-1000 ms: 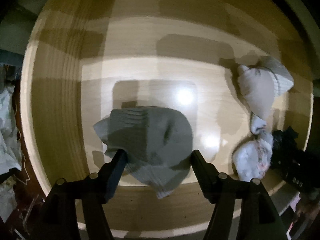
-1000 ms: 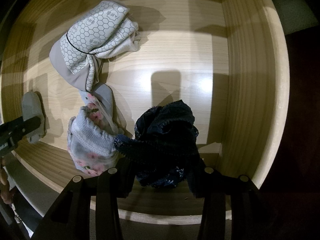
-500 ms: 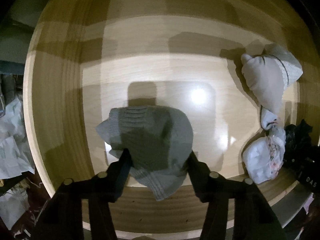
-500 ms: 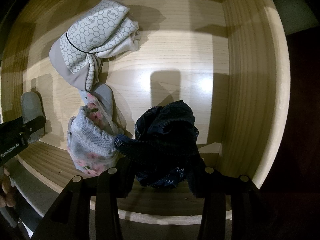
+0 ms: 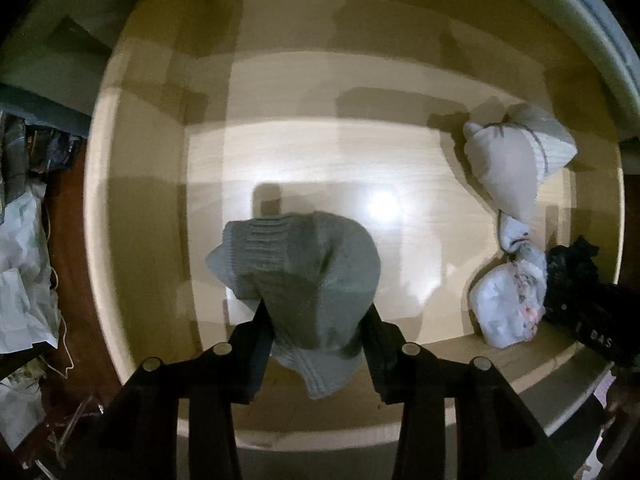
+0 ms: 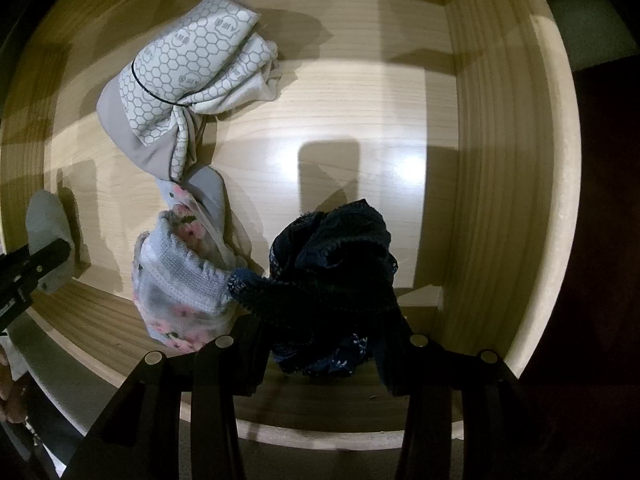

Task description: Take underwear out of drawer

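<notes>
- The left gripper (image 5: 318, 322) points straight down into the wooden drawer (image 5: 136, 240); its jaws have just been closing and now clench the grey ribbed garment (image 5: 304, 276), pinching its lower half while the folded upper part bulges away from the camera
- That grey piece hangs between the fingers, its ribbed hem dangling toward the near wall; it looks lifted off the drawer floor, though the blur leaves that uncertain
- The right gripper (image 6: 320, 344) is clamped on the dark navy lace underwear (image 6: 332, 276), which bunches up from between its fingers, close to the drawer's right wall (image 6: 500, 200) and near front corner
- For both, the way out is upward: each garment sits directly in its claw, so the coming move turns on clearing the near front rim just below the fingers
- Left behind are the white honeycomb-print pair (image 6: 192, 92) toward the back and the pale floral pair (image 6: 180, 280), which touches the navy piece on its left and may drag along
- These two lie in a chain running front to back, nearer the right hand than the left
- The middle of the drawer floor is bare, giving open room between the two hands
</notes>
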A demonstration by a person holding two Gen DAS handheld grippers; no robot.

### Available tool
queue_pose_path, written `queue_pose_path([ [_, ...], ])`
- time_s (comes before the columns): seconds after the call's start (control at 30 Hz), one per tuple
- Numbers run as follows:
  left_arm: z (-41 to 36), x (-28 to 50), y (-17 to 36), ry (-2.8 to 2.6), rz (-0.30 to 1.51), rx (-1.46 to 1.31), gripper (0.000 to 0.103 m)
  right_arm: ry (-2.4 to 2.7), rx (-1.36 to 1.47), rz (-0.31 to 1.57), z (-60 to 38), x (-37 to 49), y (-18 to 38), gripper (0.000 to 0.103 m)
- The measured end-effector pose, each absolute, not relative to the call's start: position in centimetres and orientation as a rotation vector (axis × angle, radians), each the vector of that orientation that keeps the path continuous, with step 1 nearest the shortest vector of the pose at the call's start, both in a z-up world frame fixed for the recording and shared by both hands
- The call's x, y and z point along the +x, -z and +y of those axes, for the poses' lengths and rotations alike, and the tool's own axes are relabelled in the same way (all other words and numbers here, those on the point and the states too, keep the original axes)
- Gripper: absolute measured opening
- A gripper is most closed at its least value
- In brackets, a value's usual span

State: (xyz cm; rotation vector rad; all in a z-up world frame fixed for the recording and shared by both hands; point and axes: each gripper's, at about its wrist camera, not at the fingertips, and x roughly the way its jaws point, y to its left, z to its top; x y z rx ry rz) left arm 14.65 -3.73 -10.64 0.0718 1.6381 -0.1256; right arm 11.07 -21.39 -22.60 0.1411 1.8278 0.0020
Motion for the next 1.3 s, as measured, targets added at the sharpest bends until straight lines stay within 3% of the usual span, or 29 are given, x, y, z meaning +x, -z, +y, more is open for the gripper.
queue_pose_path([
  [0.23,-2.4,14.4,6.4,0.169,1.582,0.034,0.042,0.010,0.164,1.818,-21.7,10.9,22.6,0.036],
  [0.43,-3.2,12.5,5.9,0.200,1.536,0.025,0.042,0.016,0.132,1.819,-21.7,11.1,22.5,0.034],
  [1.0,-2.0,11.2,-7.5,0.205,1.242,0.093,0.042,0.017,0.120,1.817,-20.5,11.0,21.9,0.033],
  [1.3,-2.5,14.5,-15.2,0.198,1.043,0.110,0.042,0.010,0.102,1.820,-21.1,11.0,22.1,0.033],
])
